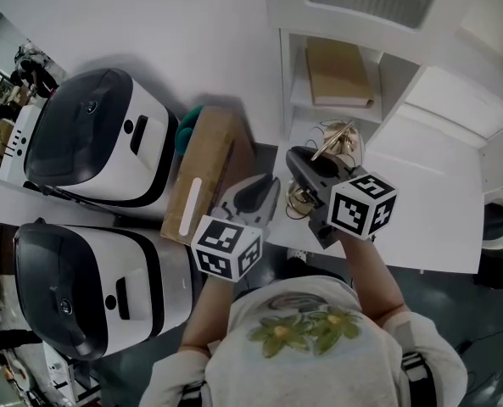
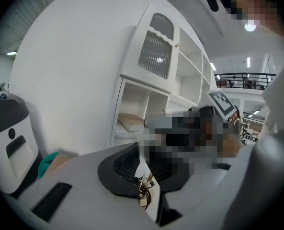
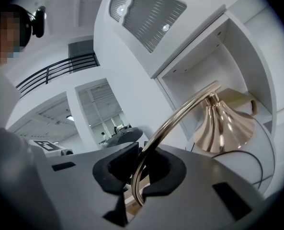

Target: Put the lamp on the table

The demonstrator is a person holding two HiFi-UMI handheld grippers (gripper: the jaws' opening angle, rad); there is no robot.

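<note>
Nearest us, the left tongs (image 1: 266,192) hang just off the white desk's (image 1: 421,219) left edge. Their grey jaws are closed on a tangle of thin dark cord (image 2: 144,193), with only a sliver of gap between the black pads. Just beside them, over the desk's near left corner, the right tongs (image 3: 138,176) grip the gold-coloured metal lamp (image 3: 223,128) by its curved stem, which is pinched between the two black pads. The lamp's bell-shaped shade hangs beyond the jaws, toward the far edge. From above, the lamp sits over the left part of the desk; we cannot tell whether it touches the surface.

Off the desk's left edge and touching nothing we hold lies a long brown cardboard box (image 1: 207,172), with a teal object (image 1: 187,134) at its far end. Left of the box are two rounded white-and-black machines, one near (image 1: 98,287) and one farther (image 1: 98,138).

Along the desk's far edge stands a white shelf cabinet (image 1: 353,7). A tan book (image 1: 339,75) lies in its open compartment at the far left corner.
</note>
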